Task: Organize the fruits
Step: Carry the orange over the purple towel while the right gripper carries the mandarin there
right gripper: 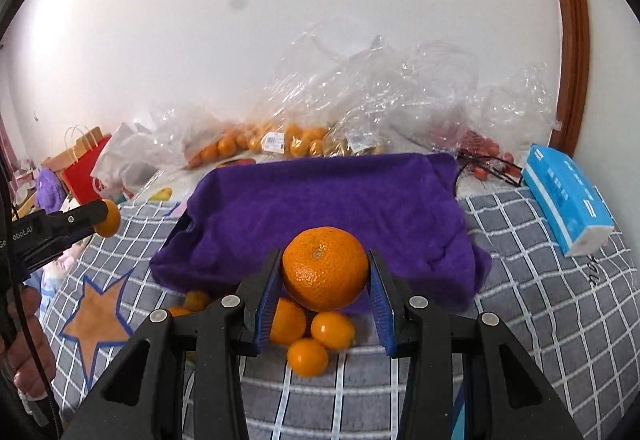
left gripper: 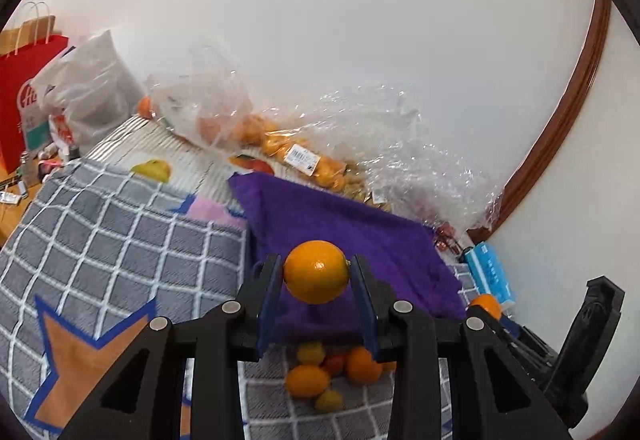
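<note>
While you look through the left wrist view, your left gripper (left gripper: 316,272) has its blue pads clamped on a smooth orange (left gripper: 316,271), one pad on each side, and the fruit hangs clear above a purple cloth (left gripper: 340,224) that is draped over something on the checked blanket (left gripper: 120,232). Below the fingers a loose pile of fruit (left gripper: 328,372) lies on the blanket at the near edge of the cloth — oranges, small yellow ones and one red piece. Behind the cloth, clear plastic bags (left gripper: 288,144) of orange fruit lie against the white wall, a red paper bag (left gripper: 20,96) stands at far left, and a blue tissue pack (left gripper: 490,272) lies to the right. In the right wrist view, your right gripper (right gripper: 325,272) is closed on a mandarin (right gripper: 325,268) with dimpled skin, stem end up, held in front of the same cloth (right gripper: 320,208). Under it the pile (right gripper: 308,336) sits on the blanket (right gripper: 540,280) just beside the cloth's front edge. At the left edge you can see your left gripper (right gripper: 102,218) with its orange (right gripper: 109,218) — held over the blanket, well apart from the mandarin. The tissue pack (right gripper: 568,200) lies at right.
</note>
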A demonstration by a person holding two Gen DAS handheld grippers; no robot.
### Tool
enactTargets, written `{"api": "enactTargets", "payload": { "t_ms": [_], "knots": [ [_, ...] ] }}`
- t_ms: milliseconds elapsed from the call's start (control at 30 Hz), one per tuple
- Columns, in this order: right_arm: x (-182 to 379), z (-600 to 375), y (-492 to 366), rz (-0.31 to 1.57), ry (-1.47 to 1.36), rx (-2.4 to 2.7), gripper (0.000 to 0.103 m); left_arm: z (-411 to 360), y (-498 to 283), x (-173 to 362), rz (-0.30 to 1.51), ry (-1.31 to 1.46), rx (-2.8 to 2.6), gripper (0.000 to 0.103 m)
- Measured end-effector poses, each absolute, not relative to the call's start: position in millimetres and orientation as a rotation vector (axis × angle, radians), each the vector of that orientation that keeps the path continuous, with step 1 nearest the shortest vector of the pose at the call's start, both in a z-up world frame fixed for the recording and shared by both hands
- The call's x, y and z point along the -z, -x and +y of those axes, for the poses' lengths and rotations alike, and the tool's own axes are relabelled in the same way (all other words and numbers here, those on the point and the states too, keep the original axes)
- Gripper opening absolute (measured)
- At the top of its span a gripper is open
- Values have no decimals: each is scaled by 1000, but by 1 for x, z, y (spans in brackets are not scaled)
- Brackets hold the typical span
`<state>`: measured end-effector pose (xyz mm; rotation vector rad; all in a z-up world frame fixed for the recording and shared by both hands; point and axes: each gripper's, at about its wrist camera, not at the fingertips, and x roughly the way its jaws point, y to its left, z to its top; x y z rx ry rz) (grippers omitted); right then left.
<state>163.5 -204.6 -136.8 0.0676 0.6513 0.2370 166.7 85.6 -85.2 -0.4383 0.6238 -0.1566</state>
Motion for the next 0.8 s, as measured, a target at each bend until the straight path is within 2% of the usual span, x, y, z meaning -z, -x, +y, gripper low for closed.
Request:
{"api": "enactTargets", "payload": {
  "t_ms": [433, 800],
  "knots": [
    [139, -197, -223, 650, -51, -243, 41, 65, -234, 86, 601, 404, 163, 33],
    [167, -199, -255, 692, -73, -217, 41, 64, -262, 127, 671, 365, 136, 33]
  ]
}}
